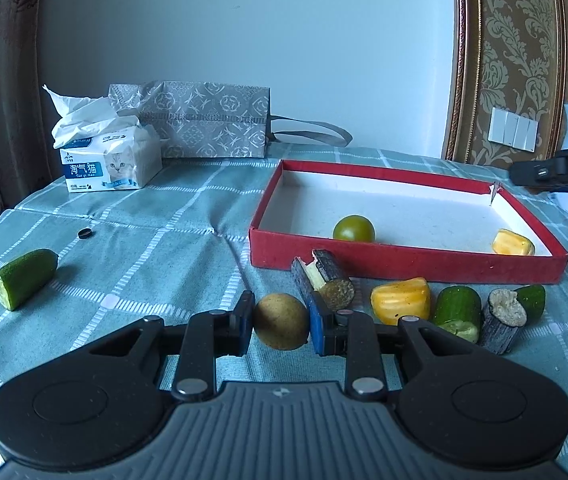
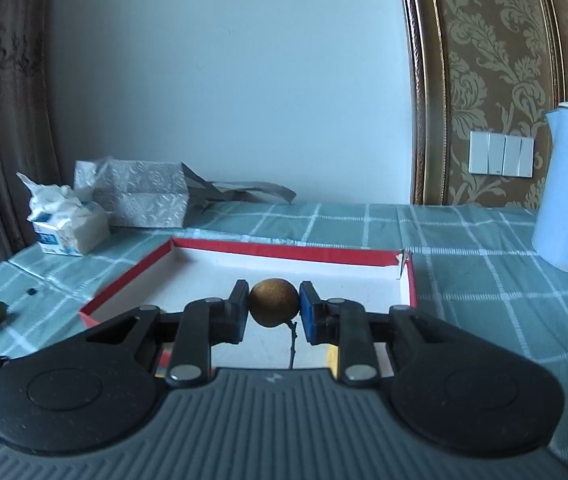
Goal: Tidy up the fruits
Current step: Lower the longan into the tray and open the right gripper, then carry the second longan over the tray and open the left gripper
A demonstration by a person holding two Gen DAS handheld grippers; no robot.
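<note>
On the far left of the desk (image 1: 131,240) a cut green piece (image 1: 23,278) lies by itself, well apart from the rest. My left fingers (image 1: 281,322) are clenched on a round brown fruit (image 1: 281,321), low over the cloth just in front of the red box (image 1: 404,266). Inside that box I can see a round green fruit (image 1: 354,228) and one yellow piece (image 1: 513,242), so a little is done. Lined up along the box's near wall, not yet put away, are a dark stick section (image 1: 332,280), a second yellow piece (image 1: 400,299), a green chunk (image 1: 456,312), another dark stub (image 1: 502,322) and a green end (image 1: 532,298) behind it. Further right, my right fingers (image 2: 273,307) are grasping a second brown fruit (image 2: 273,302), stalk hanging, held above the box's white floor (image 2: 340,280). By my reckoning most of the sorting is left: both held fruits need setting down, then the row and the lone piece.
</note>
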